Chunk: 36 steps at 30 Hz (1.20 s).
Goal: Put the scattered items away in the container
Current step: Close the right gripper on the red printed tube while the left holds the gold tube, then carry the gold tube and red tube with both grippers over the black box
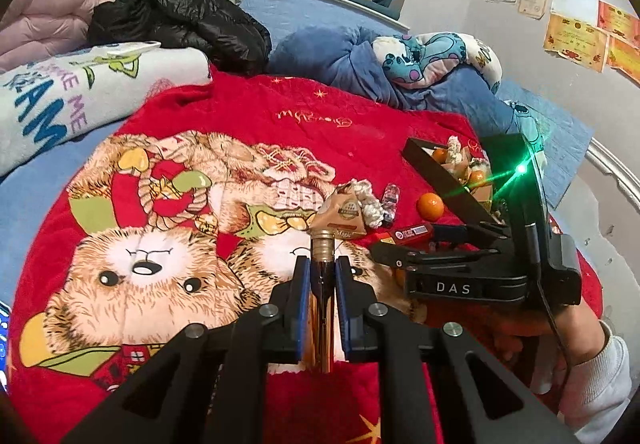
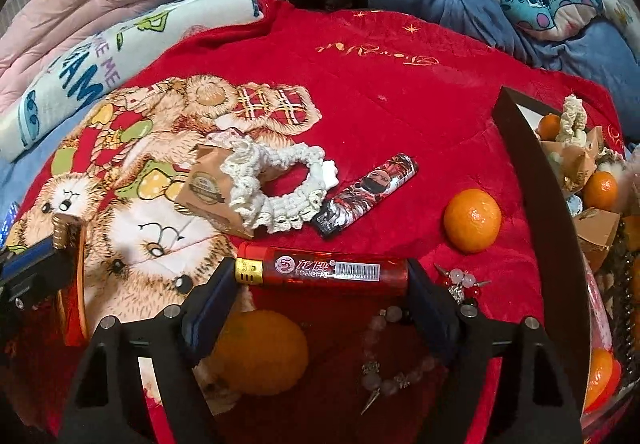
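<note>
Clamped lengthwise between the right gripper's (image 2: pixel 322 276) pads, a red lighter (image 2: pixel 324 270) sat gripped end to end. Beyond its tips lay a printed lighter (image 2: pixel 366 200), a cream scrunchie (image 2: pixel 276 188) and a mandarin (image 2: pixel 472 220), with the black container (image 2: pixel 536 180) off to the right. Meanwhile the left gripper (image 1: pixel 322 276) pinched a gold tube (image 1: pixel 321 284) tight.

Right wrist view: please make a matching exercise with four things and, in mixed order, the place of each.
Things:
1. red lighter
2. cream scrunchie
3. printed lighter
4. bead bracelet

Places:
A. leaning on the brown paper packet
B. between the right tongs
C. on the blanket below the tongs
D. between scrunchie and orange

Pairs: 1-B, 2-A, 3-D, 4-C
</note>
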Each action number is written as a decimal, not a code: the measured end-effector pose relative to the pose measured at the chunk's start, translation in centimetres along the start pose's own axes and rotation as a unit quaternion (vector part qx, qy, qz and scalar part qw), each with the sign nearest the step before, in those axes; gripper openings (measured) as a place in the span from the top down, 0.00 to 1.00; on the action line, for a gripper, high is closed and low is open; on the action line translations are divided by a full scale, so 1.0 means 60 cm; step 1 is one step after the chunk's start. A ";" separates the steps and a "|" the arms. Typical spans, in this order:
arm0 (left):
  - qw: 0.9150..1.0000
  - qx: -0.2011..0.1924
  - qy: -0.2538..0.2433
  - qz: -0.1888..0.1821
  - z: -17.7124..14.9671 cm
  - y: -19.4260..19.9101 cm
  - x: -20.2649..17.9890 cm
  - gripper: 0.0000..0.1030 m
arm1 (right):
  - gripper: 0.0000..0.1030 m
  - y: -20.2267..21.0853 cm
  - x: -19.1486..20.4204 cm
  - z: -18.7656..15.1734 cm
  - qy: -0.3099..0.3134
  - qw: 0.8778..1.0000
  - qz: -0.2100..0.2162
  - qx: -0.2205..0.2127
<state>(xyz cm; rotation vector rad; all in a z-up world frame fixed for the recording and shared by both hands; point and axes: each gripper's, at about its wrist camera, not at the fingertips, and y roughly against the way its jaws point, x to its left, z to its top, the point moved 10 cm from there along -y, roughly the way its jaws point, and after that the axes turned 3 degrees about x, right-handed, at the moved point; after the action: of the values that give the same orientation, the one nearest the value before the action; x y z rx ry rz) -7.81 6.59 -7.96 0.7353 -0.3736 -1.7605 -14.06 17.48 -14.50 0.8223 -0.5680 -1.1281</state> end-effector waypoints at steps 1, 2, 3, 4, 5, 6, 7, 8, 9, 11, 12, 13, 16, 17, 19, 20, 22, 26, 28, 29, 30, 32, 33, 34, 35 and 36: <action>1.000 -0.002 -0.002 0.000 0.003 0.005 -0.003 0.87 | 0.23 0.003 0.002 0.000 -0.001 1.000 0.000 -0.002; 1.000 -0.005 -0.004 0.001 0.006 0.012 -0.007 0.87 | 0.23 0.009 0.001 0.002 -0.001 1.000 -0.004 -0.007; 1.000 -0.006 -0.006 0.002 0.009 0.017 -0.010 0.87 | 0.23 0.017 0.001 0.004 -0.001 1.000 -0.007 -0.013; 1.000 -0.008 -0.009 0.002 0.012 0.023 -0.014 0.87 | 0.23 0.020 0.001 0.005 -0.002 1.000 -0.007 -0.015; 1.000 -0.010 -0.011 0.002 0.015 0.028 -0.019 0.87 | 0.23 0.029 0.000 0.008 -0.005 1.000 -0.003 -0.021; 1.000 -0.012 -0.013 0.003 0.019 0.034 -0.025 0.87 | 0.23 0.039 -0.001 0.012 -0.007 1.000 -0.002 -0.027; 1.000 -0.014 -0.016 0.003 0.023 0.040 -0.032 0.87 | 0.23 0.048 -0.005 0.016 -0.007 0.999 -0.006 -0.035; 1.000 -0.016 -0.019 0.002 0.025 0.045 -0.040 0.87 | 0.23 0.057 -0.008 0.020 -0.008 0.999 -0.011 -0.043; 1.000 -0.018 -0.023 0.002 0.029 0.050 -0.048 0.87 | 0.23 0.067 -0.009 0.024 -0.010 0.999 -0.009 -0.049; 0.999 -0.022 -0.026 0.000 0.036 0.058 -0.063 0.87 | 0.23 0.083 -0.017 0.030 -0.017 0.998 -0.004 -0.059; 0.999 -0.025 -0.027 -0.003 0.040 0.063 -0.072 0.87 | 0.23 0.088 -0.020 0.033 -0.018 0.998 -0.005 -0.063; 0.999 -0.027 -0.030 -0.005 0.044 0.067 -0.081 0.87 | 0.23 0.096 -0.023 0.035 -0.019 0.997 -0.006 -0.068; 0.999 -0.032 -0.036 -0.004 0.053 0.079 -0.105 0.87 | 0.22 0.123 -0.040 0.044 -0.031 0.996 0.006 -0.084; 0.999 -0.033 -0.035 -0.005 0.056 0.083 -0.112 0.87 | 0.22 0.135 -0.050 0.047 -0.038 0.995 0.010 -0.090; 0.999 -0.037 -0.030 -0.008 0.060 0.090 -0.124 0.87 | 0.22 0.158 -0.071 0.050 -0.048 0.994 0.011 -0.101; 0.999 -0.037 -0.030 -0.009 0.061 0.091 -0.130 0.87 | 0.22 0.169 -0.083 0.050 -0.055 0.993 0.010 -0.105; 0.999 -0.037 -0.033 -0.012 0.065 0.092 -0.150 0.87 | 0.22 0.192 -0.106 0.048 -0.065 0.991 0.005 -0.114; 0.998 -0.033 -0.046 -0.028 0.068 0.090 -0.205 0.87 | 0.22 0.245 -0.166 0.026 -0.082 0.988 -0.019 -0.128; 0.996 -0.035 -0.064 -0.043 0.067 0.097 -0.249 0.87 | 0.22 0.273 -0.204 0.008 -0.096 0.986 -0.033 -0.134; 0.996 -0.032 -0.069 -0.051 0.067 0.097 -0.270 0.87 | 0.22 0.288 -0.222 -0.002 -0.104 0.984 -0.039 -0.137; 0.995 -0.024 -0.074 -0.061 0.063 0.096 -0.298 0.87 | 0.22 0.303 -0.242 -0.012 -0.112 0.983 -0.046 -0.141; 0.993 -0.022 -0.087 -0.073 0.059 0.098 -0.333 0.87 | 0.22 0.335 -0.279 -0.034 -0.127 0.979 -0.059 -0.149; 0.992 -0.019 -0.096 -0.080 0.056 0.098 -0.355 0.87 | 0.22 0.349 -0.297 -0.044 -0.136 0.977 -0.065 -0.154; 0.991 -0.016 -0.103 -0.086 0.053 0.097 -0.373 0.87 | 0.22 0.362 -0.313 -0.053 -0.144 0.975 -0.068 -0.157; 0.989 -0.015 -0.111 -0.094 0.050 0.096 -0.391 0.87 | 0.22 0.372 -0.325 -0.061 -0.148 0.974 -0.070 -0.159; 0.988 -0.012 -0.117 -0.100 0.048 0.096 -0.409 0.87 | 0.22 0.382 -0.337 -0.069 -0.152 0.972 -0.074 -0.161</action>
<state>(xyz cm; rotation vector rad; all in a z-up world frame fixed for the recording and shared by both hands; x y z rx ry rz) -1.25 27.61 4.69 0.5642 -0.4470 -2.0466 -5.12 42.17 1.73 0.4166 -0.5615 -1.4521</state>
